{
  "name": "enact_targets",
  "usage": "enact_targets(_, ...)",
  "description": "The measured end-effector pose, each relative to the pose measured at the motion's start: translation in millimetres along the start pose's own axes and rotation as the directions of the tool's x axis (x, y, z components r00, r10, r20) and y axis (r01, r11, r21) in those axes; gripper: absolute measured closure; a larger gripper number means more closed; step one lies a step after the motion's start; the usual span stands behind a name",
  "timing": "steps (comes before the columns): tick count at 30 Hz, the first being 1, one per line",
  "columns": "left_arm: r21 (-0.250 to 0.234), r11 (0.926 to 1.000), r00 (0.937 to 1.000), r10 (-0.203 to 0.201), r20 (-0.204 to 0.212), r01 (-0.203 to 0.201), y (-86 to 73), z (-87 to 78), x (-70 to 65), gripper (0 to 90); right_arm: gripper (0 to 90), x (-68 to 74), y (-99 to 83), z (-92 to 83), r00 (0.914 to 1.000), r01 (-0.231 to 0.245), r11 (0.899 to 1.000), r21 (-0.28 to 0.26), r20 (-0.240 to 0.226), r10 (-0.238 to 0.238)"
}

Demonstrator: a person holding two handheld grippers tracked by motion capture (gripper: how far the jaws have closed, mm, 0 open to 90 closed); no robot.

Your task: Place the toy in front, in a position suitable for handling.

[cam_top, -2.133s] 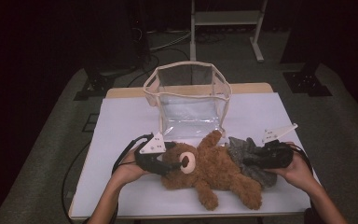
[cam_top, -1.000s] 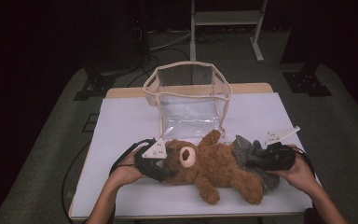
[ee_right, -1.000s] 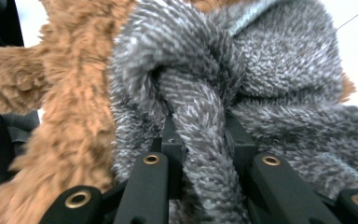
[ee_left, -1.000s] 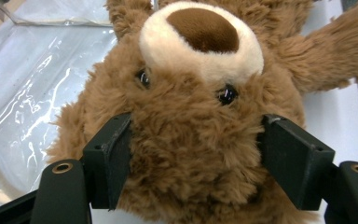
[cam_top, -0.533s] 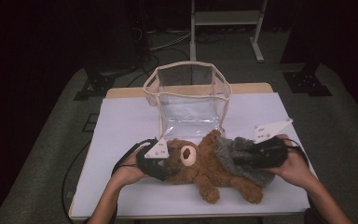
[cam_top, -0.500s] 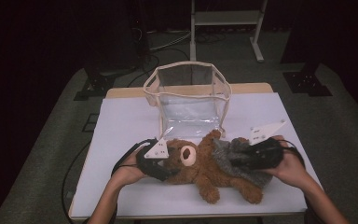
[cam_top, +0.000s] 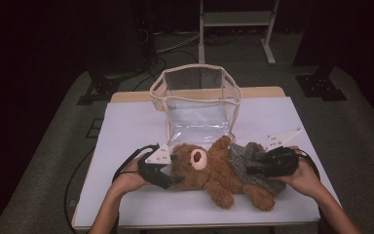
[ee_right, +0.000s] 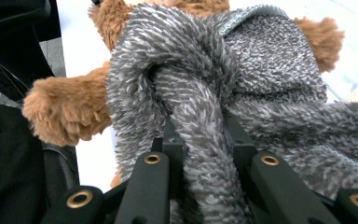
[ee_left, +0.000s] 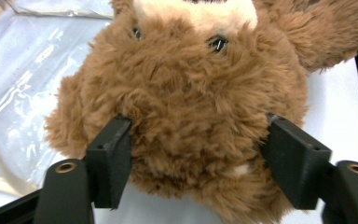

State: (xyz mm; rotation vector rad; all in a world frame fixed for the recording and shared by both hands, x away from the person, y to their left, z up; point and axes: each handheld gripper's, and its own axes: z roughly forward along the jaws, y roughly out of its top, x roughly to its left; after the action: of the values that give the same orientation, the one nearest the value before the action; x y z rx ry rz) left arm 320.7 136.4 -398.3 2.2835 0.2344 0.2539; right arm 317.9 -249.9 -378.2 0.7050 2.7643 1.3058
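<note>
A brown teddy bear (cam_top: 214, 170) lies on its back on the white table (cam_top: 126, 126), head toward the left. My left gripper (cam_top: 174, 168) has its jaws on either side of the bear's head (ee_left: 186, 93). They have just been closing and the pads now press into the fur. A grey fuzzy cloth (cam_top: 246, 163) lies over the bear's lower body. My right gripper (cam_top: 253, 168) is shut on a bunched fold of that cloth (ee_right: 261, 70), held a little above the bear's leg (ee_right: 65, 112).
A clear plastic bag with cream trim (cam_top: 195, 97) stands open just behind the bear. The table's front edge (cam_top: 195, 225) runs close below my forearms. A white metal frame (cam_top: 233, 19) stands on the dark floor beyond the table.
My right gripper has carried the grey cloth leftward and slightly up, over the bear's body. My left hand stayed put, its jaws tighter on the head.
</note>
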Motion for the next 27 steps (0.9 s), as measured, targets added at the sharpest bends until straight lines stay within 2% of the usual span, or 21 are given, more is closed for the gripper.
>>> enact_targets(3, -0.005, 1.0, 1.0, 0.004, 0.004, -0.004, 1.6, 5.0, -1.6, 32.5, 74.2, 0.7, -0.2, -7.0, 0.9998, -0.004, 1.0, 0.0, 0.02, 0.004)
enact_targets(7, -0.016, 0.9997, 0.9998, 0.016, 0.01, -0.016, 9.2, 14.3, -5.6, 32.6, 74.2, 9.7, 13.5, -20.2, 0.9968, 0.043, 0.999, -0.013, 0.068, -0.042)
enact_targets(9, -0.033, 0.9993, 0.9998, 0.019, 0.009, -0.018, 14.0, 20.0, -8.4, 32.5, 74.2, 16.0, 23.9, -20.9, 0.9961, 0.066, 0.997, -0.024, 0.06, -0.065)
enact_targets(12, -0.055, 0.9978, 0.9993, 0.037, 0.01, -0.037, 21.3, 27.3, -14.7, 32.5, 74.2, 26.3, 39.1, -7.6, 0.9937, 0.107, 0.994, -0.013, 0.035, -0.107)
enact_targets(15, -0.048, 0.9973, 0.9984, 0.055, 0.01, -0.054, 24.9, 31.7, -20.1, 32.2, 73.9, 32.0, 46.4, 17.0, 0.9883, 0.151, 0.988, 0.042, 0.015, -0.152)
enact_targets(17, -0.035, 0.9977, 0.9983, 0.058, 0.003, -0.058, 21.3, 31.2, -18.9, 32.2, 73.9, 30.6, 44.3, 28.3, 0.9876, 0.156, 0.986, 0.063, 0.009, -0.157)
enact_targets(19, -0.066, 0.9971, 0.9992, 0.038, 0.012, -0.037, 17.4, 27.5, -15.1, 32.1, 74.2, 26.3, 40.0, 28.3, 0.9911, 0.133, 0.99, 0.053, 0.006, -0.133)
enact_targets(23, -0.091, 0.9953, 0.9995, 0.032, 0.005, -0.032, 17.3, 20.0, -11.8, 33.1, 74.3, 19.7, 29.9, 15.1, 0.9955, 0.094, 0.995, 0.025, 0.011, -0.095)
enact_targets(27, -0.082, 0.996, 0.9993, 0.037, 0.003, -0.036, 18.3, 26.3, -15.3, 36.0, 74.3, 18.3, 23.5, -0.4, 0.9957, 0.081, 0.996, 0.021, 0.044, -0.082)
